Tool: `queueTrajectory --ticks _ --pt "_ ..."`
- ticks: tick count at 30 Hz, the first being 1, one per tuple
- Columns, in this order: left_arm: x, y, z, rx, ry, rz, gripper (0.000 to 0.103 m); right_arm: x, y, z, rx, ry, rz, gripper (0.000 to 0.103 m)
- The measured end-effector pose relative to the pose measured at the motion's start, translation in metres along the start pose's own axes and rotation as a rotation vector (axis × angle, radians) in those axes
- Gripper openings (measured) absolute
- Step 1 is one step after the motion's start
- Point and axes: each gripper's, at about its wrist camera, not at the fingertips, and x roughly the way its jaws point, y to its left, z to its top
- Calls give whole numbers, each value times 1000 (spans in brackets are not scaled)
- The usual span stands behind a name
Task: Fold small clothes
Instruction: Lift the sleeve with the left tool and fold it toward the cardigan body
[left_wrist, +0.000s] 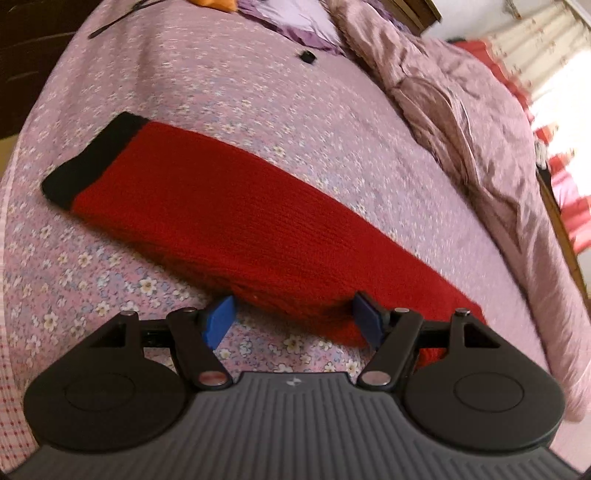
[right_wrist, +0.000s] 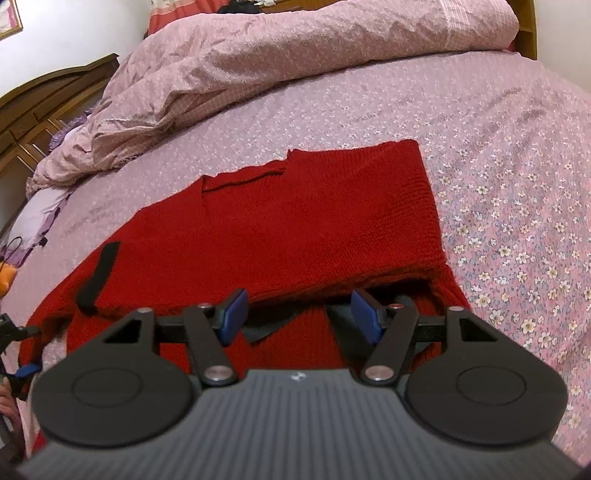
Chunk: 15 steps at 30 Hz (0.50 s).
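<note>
1. The left gripper (left_wrist: 293, 319) has its jaws spread wide. Its blue pads (left_wrist: 219, 321) sit on either side of the near edge of a red sweater (left_wrist: 236, 218); no cloth is pinched between them.
2. The right pad of that gripper lies against the sweater's edge, while the left pad stands just off it, over the flowered bedsheet (left_wrist: 229, 88).
3. In the left wrist view the sweater lies flat across the sheet as a long red band, ending in a black cuff (left_wrist: 92, 162) at the far left.
4. The right gripper (right_wrist: 298, 314) is also wide open and holds nothing. Its pads (right_wrist: 234, 314) hover at the near edge of a folded-over layer of the sweater (right_wrist: 295, 221).
5. Below that edge a lower red layer shows, with a dark patch between the pads.
6. A black strip (right_wrist: 98, 275) lies on the sweater's left part.
7. A rumpled pink quilt (right_wrist: 295, 55) is bunched along the far side of the bed, well apart from the sweater.
8. A small black object (left_wrist: 306, 56) rests on the sheet beyond the sweater.
</note>
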Motion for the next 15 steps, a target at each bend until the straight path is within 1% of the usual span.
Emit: queueTrajectory --ticks 3,5,10,12,15 --pt "0 5 3 -32 -23 15 74 2 -2 -1 3 6 -2 64" --pt "4 7 6 -37 -18 34 74 3 -2 -2 2 11 0 64" --pt "16 9 9 -52 -50 57 74 6 -1 -2 0 19 3 64" --pt "21 9 11 -59 -49 68 74 6 -1 -2 0 20 2 64" --pt "24 9 14 -68 -68 69 74 7 -2 -2 4 19 -1 64"
